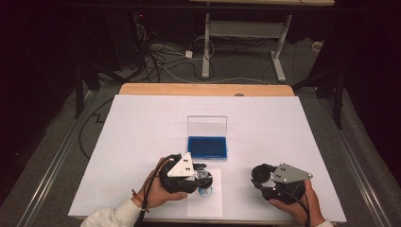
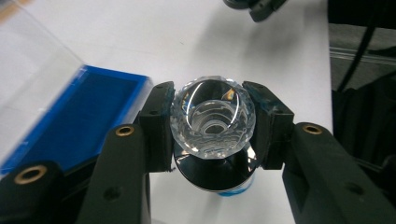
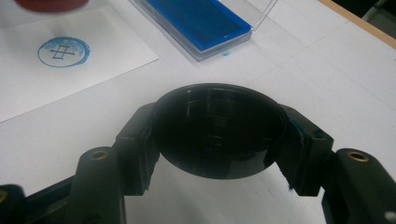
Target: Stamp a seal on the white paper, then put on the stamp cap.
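A stamp with a faceted clear knob [image 2: 212,119] and a black round base sits between the pads of my left gripper [image 2: 212,126], which is shut on the knob. In the high view that gripper [image 1: 201,176] hovers just above a blue round stamped mark [image 1: 205,191] on a small paper sheet [image 1: 208,205]. The mark [image 3: 63,51] is a ring with a cross-like sign inside. My right gripper [image 3: 217,140] is shut on a black round cap [image 3: 217,128], held near the table's front right [image 1: 261,175].
A blue ink pad [image 1: 207,147] lies in an open clear case with its lid [image 1: 207,124] upright, just beyond the paper. A white board [image 1: 142,123] covers the wooden table [image 1: 203,89]. Cables and desk legs lie on the floor behind.
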`<state>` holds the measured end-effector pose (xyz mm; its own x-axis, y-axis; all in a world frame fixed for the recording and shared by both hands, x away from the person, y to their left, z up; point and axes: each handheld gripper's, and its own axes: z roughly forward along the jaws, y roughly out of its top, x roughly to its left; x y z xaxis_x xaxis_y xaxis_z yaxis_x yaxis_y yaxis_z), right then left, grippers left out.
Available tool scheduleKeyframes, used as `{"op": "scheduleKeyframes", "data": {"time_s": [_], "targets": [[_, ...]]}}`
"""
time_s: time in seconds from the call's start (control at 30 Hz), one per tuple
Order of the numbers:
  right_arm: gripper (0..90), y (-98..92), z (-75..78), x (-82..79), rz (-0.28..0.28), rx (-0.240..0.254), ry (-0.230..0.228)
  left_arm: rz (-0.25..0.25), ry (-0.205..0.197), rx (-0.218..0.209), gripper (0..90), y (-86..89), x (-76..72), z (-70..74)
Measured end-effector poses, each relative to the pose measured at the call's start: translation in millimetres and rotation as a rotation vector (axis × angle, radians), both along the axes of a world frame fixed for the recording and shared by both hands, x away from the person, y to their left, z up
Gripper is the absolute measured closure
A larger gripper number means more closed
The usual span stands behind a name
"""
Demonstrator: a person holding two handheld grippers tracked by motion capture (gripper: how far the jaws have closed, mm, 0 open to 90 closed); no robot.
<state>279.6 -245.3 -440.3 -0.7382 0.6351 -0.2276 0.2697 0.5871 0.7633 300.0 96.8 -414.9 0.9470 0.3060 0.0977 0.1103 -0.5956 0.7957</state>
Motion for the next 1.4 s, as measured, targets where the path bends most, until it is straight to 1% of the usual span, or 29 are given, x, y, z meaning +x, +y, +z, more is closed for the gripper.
{"op": "scheduleKeyframes", "data": {"time_s": [0.13,0.2,0.27,0.33,0.43,0.53,0.63,0.77,0.87,0.93,1.0,1.07,1.13,1.23,1.33,1.4], "targets": [[37.9,0.0,1.7,-1.1,0.001,0.003,-0.008,0.046,-0.023,-0.028,54.9,17.2,3.3,6.5],[37.9,-0.2,2.6,-1.6,0.002,0.012,-0.013,0.087,-0.034,-0.033,54.9,28.6,6.8,7.2],[37.9,-1.1,3.2,-1.3,-0.001,0.016,-0.017,0.123,-0.024,-0.054,54.9,41.8,12.1,6.9],[37.9,-2.1,3.2,-0.8,-0.006,0.019,-0.016,0.161,-0.029,-0.056,54.9,52.6,15.4,6.9],[37.9,-3.3,3.0,0.4,-0.01,0.023,-0.017,0.206,-0.027,-0.085,54.9,64.8,17.9,9.9],[38.0,-5.1,3.0,1.1,-0.013,0.023,-0.018,0.212,-0.044,-0.099,54.9,69.3,17.2,15.8],[38.0,-6.9,4.1,1.8,-0.018,0.025,-0.022,0.214,-0.048,-0.115,54.9,71.8,17.2,17.0],[38.0,-5.6,5.0,4.1,-0.018,0.03,-0.023,0.219,-0.047,-0.102,54.9,74.0,17.7,14.7],[38.1,-3.9,4.0,5.1,-0.01,0.023,-0.022,0.226,-0.046,-0.112,54.9,76.4,18.8,14.8],[38.1,-3.9,3.1,6.4,-0.012,0.025,-0.018,0.231,-0.051,-0.104,54.9,77.2,18.6,14.4],[38.1,-4.0,2.3,7.8,-0.015,0.022,-0.014,0.232,-0.042,-0.104,54.9,78.1,18.5,13.7],[38.1,-4.0,2.3,8.1,-0.014,0.029,-0.015,0.237,-0.041,-0.098,54.9,78.2,17.4,13.2],[38.1,-3.7,2.7,7.7,-0.009,0.033,-0.014,0.224,-0.031,-0.093,54.9,78.1,16.1,12.8],[38.2,-3.1,2.8,9.0,0.015,0.042,0.001,0.218,-0.029,-0.083,54.9,76.3,14.5,12.6],[38.2,-2.2,2.9,8.3,0.016,0.039,-0.001,0.212,-0.031,-0.074,54.9,74.1,14.1,12.0],[38.2,-1.9,3.6,8.8,0.02,0.043,-0.005,0.207,-0.025,-0.069,54.9,73.5,14.5,10.8]]}}
